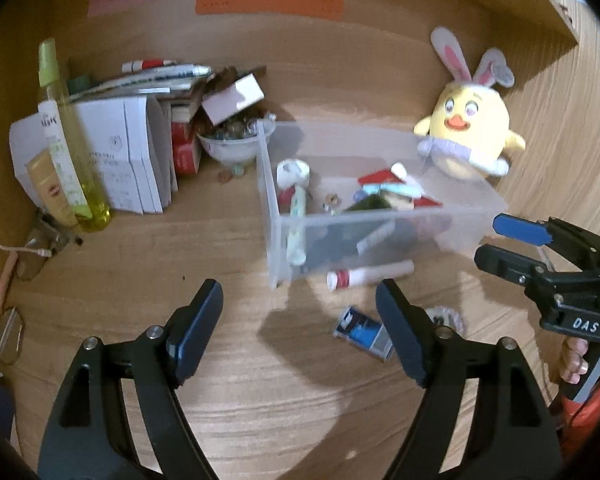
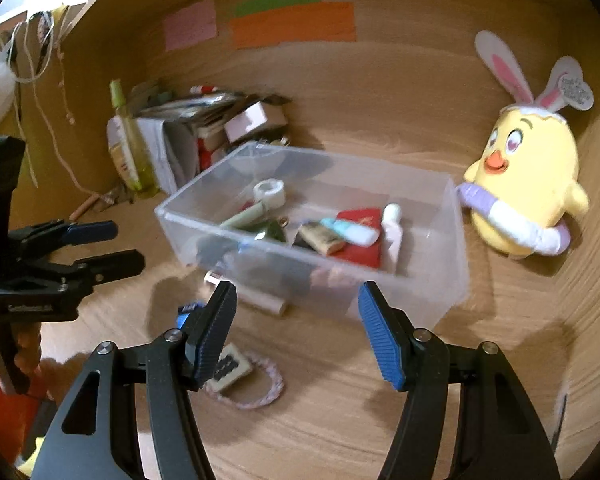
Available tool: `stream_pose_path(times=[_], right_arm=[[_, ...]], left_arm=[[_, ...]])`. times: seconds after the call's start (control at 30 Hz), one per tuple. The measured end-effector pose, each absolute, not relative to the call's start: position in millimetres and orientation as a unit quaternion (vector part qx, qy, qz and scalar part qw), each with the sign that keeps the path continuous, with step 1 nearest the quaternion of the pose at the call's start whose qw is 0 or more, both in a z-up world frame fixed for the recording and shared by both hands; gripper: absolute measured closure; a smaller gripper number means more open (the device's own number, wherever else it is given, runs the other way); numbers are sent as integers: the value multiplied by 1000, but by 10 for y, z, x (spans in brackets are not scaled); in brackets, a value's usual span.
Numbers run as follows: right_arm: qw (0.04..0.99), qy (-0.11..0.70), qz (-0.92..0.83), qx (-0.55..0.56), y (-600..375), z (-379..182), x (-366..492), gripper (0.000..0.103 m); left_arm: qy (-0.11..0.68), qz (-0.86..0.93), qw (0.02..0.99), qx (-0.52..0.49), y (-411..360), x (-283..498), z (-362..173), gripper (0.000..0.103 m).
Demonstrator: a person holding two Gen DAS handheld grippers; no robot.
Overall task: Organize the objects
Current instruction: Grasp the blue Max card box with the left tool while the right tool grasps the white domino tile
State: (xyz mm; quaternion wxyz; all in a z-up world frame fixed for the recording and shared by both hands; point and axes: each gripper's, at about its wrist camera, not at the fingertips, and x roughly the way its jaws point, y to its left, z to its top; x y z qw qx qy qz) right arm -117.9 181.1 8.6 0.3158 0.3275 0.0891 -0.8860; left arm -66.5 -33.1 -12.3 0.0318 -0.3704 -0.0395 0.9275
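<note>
A clear plastic bin [image 1: 472, 224] [image 2: 448, 280] stands on the wooden desk and holds several small items: tubes, a tape roll, a red packet. In front of it lie a white tube with a red band [image 1: 370, 275] [image 2: 260, 300], a small blue box [image 1: 362, 332] [image 2: 188, 309], and a pink-white cord loop with a small card [image 2: 246, 384]. My left gripper [image 1: 300, 320] is open and empty, above the desk before the bin. My right gripper [image 2: 298, 328] is open and empty, near the bin's front wall; it also shows in the left wrist view [image 1: 500, 240].
A yellow chick plush with bunny ears [image 1: 470, 132] [image 2: 524, 196] stands right of the bin. At the back left are a yellow spray bottle [image 1: 66, 140], white boxes [image 1: 120, 152], a bowl of marbles [image 1: 232, 142] and pens. Glasses [image 1: 8, 336] and a cable lie far left.
</note>
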Motion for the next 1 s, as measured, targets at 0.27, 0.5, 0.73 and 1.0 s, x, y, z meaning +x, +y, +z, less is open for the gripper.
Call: stream_pose_path(times=[0.27,0.5,0.73,1.0], right_arm=[[343,117,-857,366,1723,-237,-1015,43],[354,147,-841,383,1617,-413,-952,43],[353,189,-836,374,1464,-444,-931,43],[370,183,-824,388,1419,-468,-1037,61]], left_arm=[[-33,912,39,-407,-301,-636,-382,24],[-24,899,43,-436,-269,-629,-527,24],[10,888,54,-457,-124,-694,-604,24],[22,879,69,-471,-17,-775,-638,17]])
